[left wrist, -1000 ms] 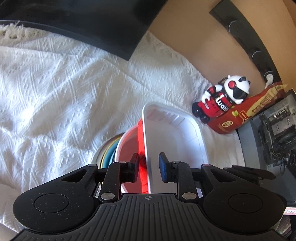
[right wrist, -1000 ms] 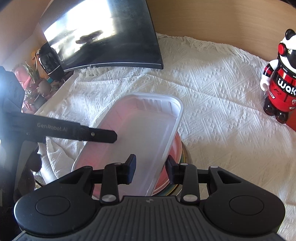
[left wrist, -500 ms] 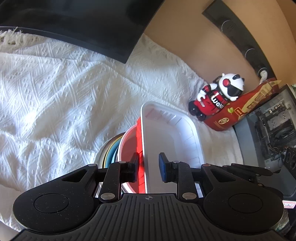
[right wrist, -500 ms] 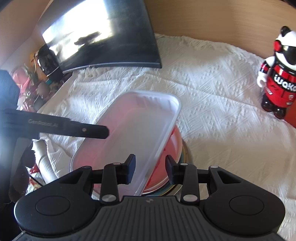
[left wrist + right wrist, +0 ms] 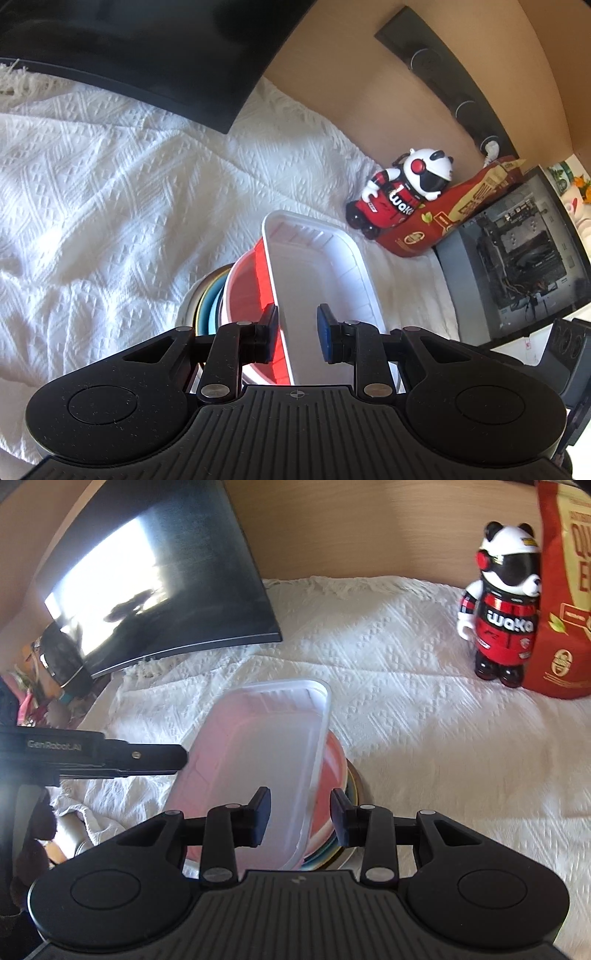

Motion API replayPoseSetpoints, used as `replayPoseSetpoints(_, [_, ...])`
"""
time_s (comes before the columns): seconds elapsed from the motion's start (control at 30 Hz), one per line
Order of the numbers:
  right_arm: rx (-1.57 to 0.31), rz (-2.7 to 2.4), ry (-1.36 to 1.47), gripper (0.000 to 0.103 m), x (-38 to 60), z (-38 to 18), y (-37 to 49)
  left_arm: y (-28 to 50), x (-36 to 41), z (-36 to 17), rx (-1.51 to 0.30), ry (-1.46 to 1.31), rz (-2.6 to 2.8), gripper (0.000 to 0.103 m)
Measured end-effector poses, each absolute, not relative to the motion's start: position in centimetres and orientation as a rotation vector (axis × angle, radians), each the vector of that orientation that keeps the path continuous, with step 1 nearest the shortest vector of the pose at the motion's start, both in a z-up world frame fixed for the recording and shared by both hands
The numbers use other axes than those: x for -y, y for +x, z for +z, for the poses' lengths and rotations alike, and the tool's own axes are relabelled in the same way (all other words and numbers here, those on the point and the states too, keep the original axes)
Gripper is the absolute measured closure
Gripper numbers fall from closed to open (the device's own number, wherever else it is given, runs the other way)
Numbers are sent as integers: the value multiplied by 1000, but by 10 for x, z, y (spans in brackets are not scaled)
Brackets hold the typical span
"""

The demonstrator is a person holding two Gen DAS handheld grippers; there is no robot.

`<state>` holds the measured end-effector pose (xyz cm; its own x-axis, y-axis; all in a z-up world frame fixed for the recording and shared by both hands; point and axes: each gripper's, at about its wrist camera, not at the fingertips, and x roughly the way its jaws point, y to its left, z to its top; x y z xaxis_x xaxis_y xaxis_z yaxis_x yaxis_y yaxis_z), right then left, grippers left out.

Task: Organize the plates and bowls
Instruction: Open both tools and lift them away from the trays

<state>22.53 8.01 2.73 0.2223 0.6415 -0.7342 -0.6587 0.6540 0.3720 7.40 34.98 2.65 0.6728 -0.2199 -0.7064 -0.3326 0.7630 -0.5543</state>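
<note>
White tray rides tilted atop the red bowl and stacked plates; left gripper and right gripper each straddle a rim, pads apart; panda figure at two o'clock

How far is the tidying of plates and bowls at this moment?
Done: coloured plates and red bowl sit in one pile. In hand: the white tray lies tilted on the bowl, left gripper and right gripper each straddling a rim; grip unclear. Still to do: probably settling the tray.
</note>
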Motion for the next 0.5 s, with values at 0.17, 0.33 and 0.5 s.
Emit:
replayPoseSetpoints(0.17, [-940,883,23,68,-76,31,223,54,-358,35,-757,-746,113,77])
replayPoseSetpoints(0.33, [-855,868,51,68,-56,40,205,7,-338,51,-605,-618,199,77])
replayPoseSetpoints(0.5, [-798,826,33,51,-17,37,162,-39,-279,39,-630,-487,248,82])
